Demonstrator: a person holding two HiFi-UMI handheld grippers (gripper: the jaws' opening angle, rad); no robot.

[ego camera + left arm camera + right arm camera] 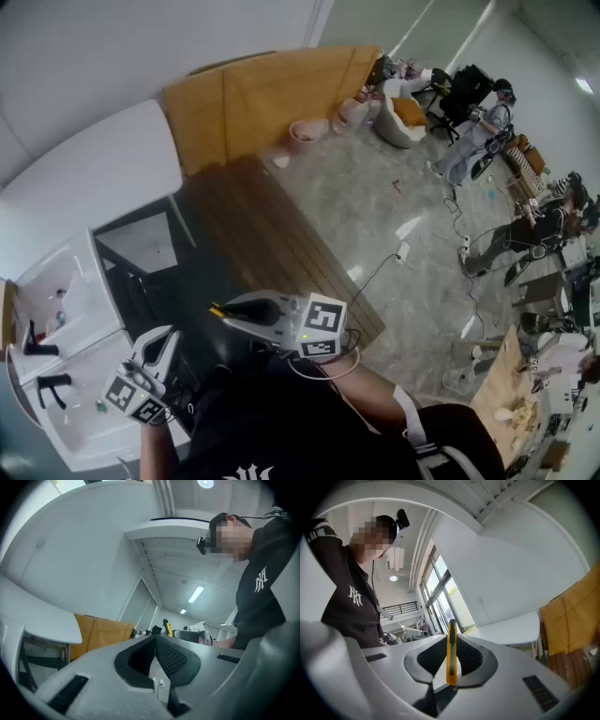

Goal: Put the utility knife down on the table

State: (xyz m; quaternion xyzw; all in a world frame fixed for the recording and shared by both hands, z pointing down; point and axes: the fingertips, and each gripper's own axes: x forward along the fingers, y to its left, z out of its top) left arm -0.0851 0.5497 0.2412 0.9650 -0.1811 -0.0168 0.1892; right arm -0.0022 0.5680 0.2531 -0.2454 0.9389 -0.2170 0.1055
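The yellow utility knife (451, 651) stands edge-on between the jaws of my right gripper (451, 656), which is shut on it. In the head view the right gripper (228, 310) is held in front of the person's body above the dark floor, with the knife's (217, 309) tip sticking out to the left. The left gripper (165, 339) is lower left, close to the white table edge (89, 281). Its jaws (154, 638) are shut with nothing between them. The left gripper view also catches the knife (167, 626) beyond its jaws.
A white table (94, 178) lies upper left, seen also as a white table (511, 631) in the right gripper view. Two black clamps (42, 345) sit on the near white surface. An orange-brown board (253, 94), a pink bowl (307, 129), floor cables (375, 277) and seated people (487, 122) are beyond.
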